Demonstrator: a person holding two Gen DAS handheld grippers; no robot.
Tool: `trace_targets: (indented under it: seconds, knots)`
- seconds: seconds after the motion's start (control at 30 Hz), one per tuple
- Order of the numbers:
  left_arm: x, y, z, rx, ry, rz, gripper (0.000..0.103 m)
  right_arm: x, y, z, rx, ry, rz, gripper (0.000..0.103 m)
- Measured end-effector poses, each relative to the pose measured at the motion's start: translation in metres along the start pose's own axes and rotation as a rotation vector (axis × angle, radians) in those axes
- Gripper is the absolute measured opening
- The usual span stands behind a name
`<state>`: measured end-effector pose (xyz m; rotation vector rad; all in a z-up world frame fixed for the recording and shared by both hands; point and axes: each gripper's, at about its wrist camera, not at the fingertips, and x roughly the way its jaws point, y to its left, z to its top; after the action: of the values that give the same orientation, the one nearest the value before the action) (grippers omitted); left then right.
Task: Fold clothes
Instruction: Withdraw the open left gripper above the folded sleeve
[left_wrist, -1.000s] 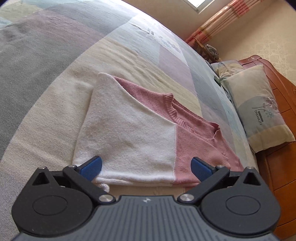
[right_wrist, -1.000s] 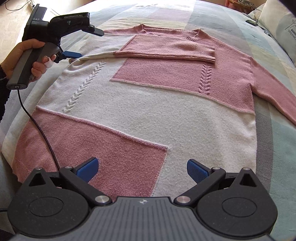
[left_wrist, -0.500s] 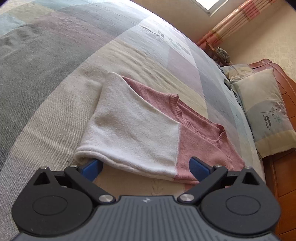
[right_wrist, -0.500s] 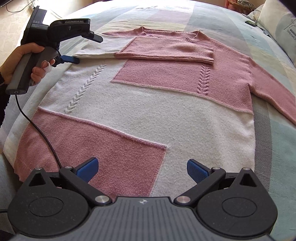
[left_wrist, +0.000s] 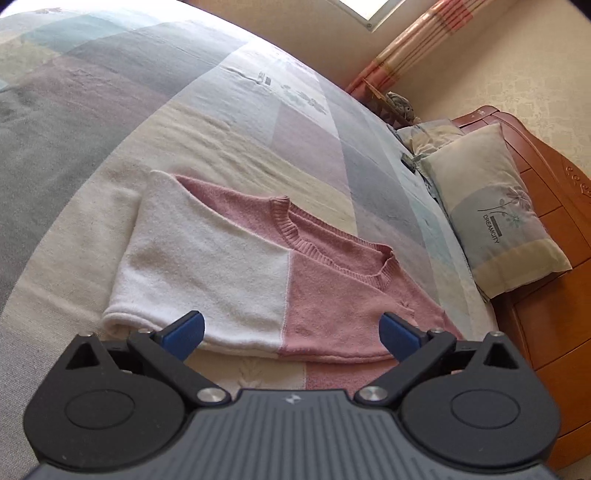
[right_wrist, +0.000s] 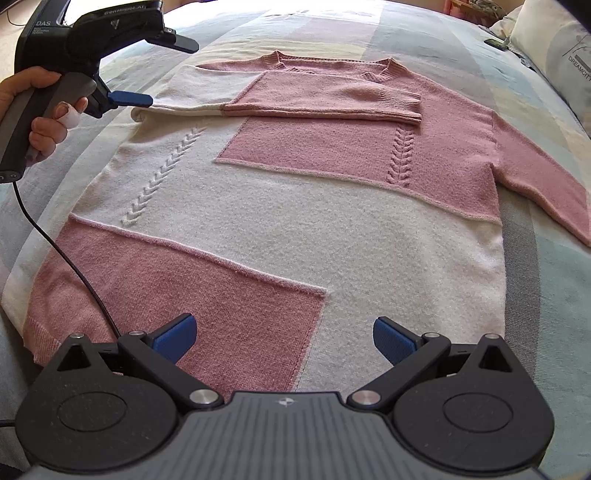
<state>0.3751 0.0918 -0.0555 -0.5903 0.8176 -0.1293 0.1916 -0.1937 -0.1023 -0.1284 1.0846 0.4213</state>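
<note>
Sweater (right_wrist: 295, 206), pink-and-cream knit, lies flat, front up, on a patchwork bedspread (right_wrist: 461, 44) of grey, cream, pale blue and mauve blocks. One sleeve (right_wrist: 325, 99) is folded across the chest, its ribbed cuff ending near a cable-stitch column on the pink panel. The other sleeve (right_wrist: 546, 199) lies spread out to the side on the bedspread.

Left gripper (right_wrist: 159, 70): held by a hand (right_wrist: 44, 122) at the folded shoulder. Fingers spread wide, nothing between them; the blue lower pad (right_wrist: 129, 99) sits just beside the cream fold edge, and contact cannot be judged. Lettering "DAS" is readable on the gripper body; a second moulded word on top is too distorted to read. A black cable (right_wrist: 55, 236) trails from the handle across the hem area.

Left wrist view: the left gripper's own blue pads (left_wrist: 184, 332) frame the edge of the folded sleeve (left_wrist: 229, 280) without closing on it.

Right gripper (right_wrist: 284, 338): fingers fully apart, empty, over the lower hem of the sweater.

Pillow (left_wrist: 498, 214) by the wooden headboard (left_wrist: 546, 325) carries a floral print and the word "DREAMCITY". A striped curtain (left_wrist: 417, 48) hangs beyond.
</note>
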Motion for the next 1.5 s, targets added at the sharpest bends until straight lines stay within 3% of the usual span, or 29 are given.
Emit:
trace_targets:
  seconds: [0.13, 0.23, 0.33, 0.57, 0.7, 0.87, 1.0, 1.27, 1.37, 1.5]
  knots:
    - [0.029, 0.022, -0.003, -0.063, 0.029, 0.120, 0.100, 0.000, 0.004, 0.001, -0.012, -0.004, 0.018, 0.103]
    - [0.031, 0.037, -0.013, -0.062, 0.006, 0.109, 0.100, 0.001, 0.005, 0.002, -0.012, -0.002, 0.014, 0.103]
    - [0.016, 0.023, -0.012, -0.046, -0.001, 0.121, 0.100, 0.000, 0.002, 0.003, -0.004, -0.008, 0.024, 0.103]
    - [-0.029, -0.051, -0.027, 0.300, -0.104, 0.152, 0.102, 0.013, 0.004, 0.007, -0.002, 0.012, 0.017, 0.103]
    - [-0.030, -0.076, -0.050, 0.426, -0.077, 0.092, 0.102, 0.028, 0.004, 0.003, -0.005, 0.045, 0.001, 0.103]
    - [-0.020, -0.090, -0.074, 0.497, -0.026, 0.060, 0.102, 0.030, 0.000, -0.004, -0.024, -0.006, 0.001, 0.103]
    - [-0.042, -0.095, -0.084, 0.558, 0.026, 0.056, 0.102, 0.032, -0.002, -0.007, -0.022, -0.036, 0.000, 0.103]
    - [-0.132, -0.081, -0.079, 0.595, 0.041, 0.133, 0.102, 0.036, 0.008, -0.006, -0.034, -0.034, -0.065, 0.103]
    - [-0.127, -0.076, -0.085, 0.583, 0.043, 0.131, 0.102, 0.035, 0.008, -0.009, -0.036, -0.053, -0.066, 0.103]
    - [-0.087, -0.077, -0.097, 0.563, 0.067, 0.060, 0.102, 0.033, 0.008, -0.019, -0.051, -0.115, -0.063, 0.103]
